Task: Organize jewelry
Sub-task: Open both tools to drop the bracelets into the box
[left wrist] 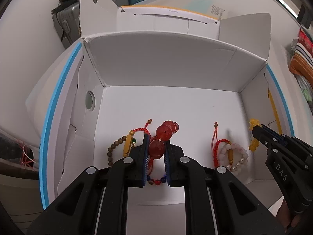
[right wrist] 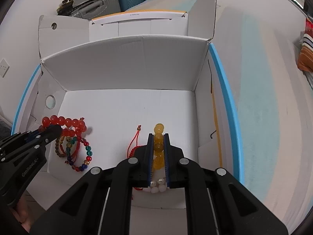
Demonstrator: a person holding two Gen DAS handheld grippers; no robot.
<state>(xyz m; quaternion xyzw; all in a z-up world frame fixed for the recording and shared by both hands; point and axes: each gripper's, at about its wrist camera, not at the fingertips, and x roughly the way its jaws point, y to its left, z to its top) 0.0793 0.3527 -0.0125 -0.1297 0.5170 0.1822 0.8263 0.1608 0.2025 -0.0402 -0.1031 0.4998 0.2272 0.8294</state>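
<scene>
My left gripper (left wrist: 156, 146) is shut on a red bead bracelet (left wrist: 165, 132) and holds it over the floor of a white cardboard box (left wrist: 168, 101). My right gripper (right wrist: 158, 146) is shut on a yellow bead bracelet (right wrist: 158, 143) over the box's right side. The right gripper also shows in the left wrist view (left wrist: 255, 131), the left one in the right wrist view (right wrist: 52, 130). On the box floor lie a brown bead bracelet (left wrist: 115, 146), a multicolour bead bracelet (right wrist: 86, 156) and a pink-and-pearl bracelet with red cord (left wrist: 232, 154).
The box has upright flaps (left wrist: 176, 58) and a round hole (left wrist: 90, 99) in its left wall. It stands on a white surface with a blue edge (right wrist: 225, 90). Suitcases (right wrist: 109, 2) stand behind; folded cloths (left wrist: 302, 58) lie at the right.
</scene>
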